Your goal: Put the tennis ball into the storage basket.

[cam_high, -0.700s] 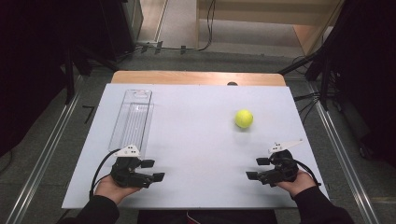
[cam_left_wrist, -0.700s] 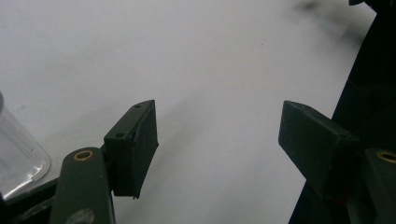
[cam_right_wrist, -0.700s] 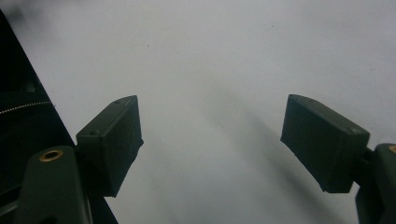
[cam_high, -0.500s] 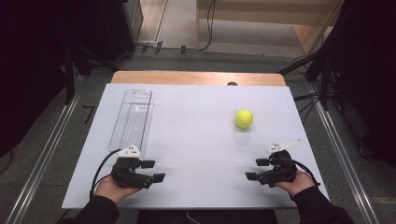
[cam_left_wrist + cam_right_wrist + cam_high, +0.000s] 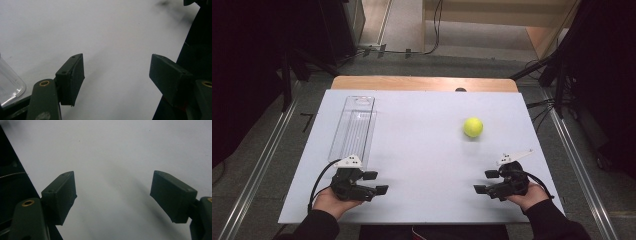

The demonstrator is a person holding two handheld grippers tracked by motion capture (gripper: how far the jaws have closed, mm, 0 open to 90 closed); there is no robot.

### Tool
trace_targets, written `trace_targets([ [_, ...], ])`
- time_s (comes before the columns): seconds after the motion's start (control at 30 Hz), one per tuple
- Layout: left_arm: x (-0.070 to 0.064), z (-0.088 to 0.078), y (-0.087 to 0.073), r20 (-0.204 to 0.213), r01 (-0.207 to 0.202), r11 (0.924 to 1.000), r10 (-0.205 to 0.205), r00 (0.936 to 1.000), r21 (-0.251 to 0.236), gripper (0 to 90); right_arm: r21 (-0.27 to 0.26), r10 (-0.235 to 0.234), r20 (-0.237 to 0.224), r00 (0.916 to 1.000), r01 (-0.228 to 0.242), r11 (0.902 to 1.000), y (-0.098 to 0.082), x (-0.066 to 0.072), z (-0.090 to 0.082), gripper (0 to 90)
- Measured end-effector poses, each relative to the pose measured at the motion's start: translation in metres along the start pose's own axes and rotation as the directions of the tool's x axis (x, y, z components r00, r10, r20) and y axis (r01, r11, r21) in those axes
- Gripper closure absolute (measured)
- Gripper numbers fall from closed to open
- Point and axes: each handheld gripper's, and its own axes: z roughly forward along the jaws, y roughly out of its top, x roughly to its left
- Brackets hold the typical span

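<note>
1. Left gripper: matt black plastic jaws, smooth pads, brass-coloured rivets at the pivots.
2. Right gripper: same matt black plastic, brass-coloured rivets.
3. Ball, right of centre: fuzzy yellow-green felt look.
4. Tray, upper left: clear glossy plastic.
5. Table: smooth matt white sheet; wood edge at far side.

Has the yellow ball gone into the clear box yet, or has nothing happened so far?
Nothing looks done. The yellow tennis ball sits alone on the white table, apart from the clear plastic container. The left gripper and right gripper rest open, holding nothing. Probably everything is left: grabbing the ball and moving it.
</note>
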Motion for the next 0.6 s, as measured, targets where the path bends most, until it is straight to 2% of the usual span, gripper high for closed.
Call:
trace_targets([
  [0.6,0.0011,0.0005,0.0001,0.002,0.005,1.0,-0.005,1.0,0.003,29.1,0.009,0.004,-0.002,1.0,-0.004,0.9999,0.0002,-0.0004,0.0008,18.8],
])
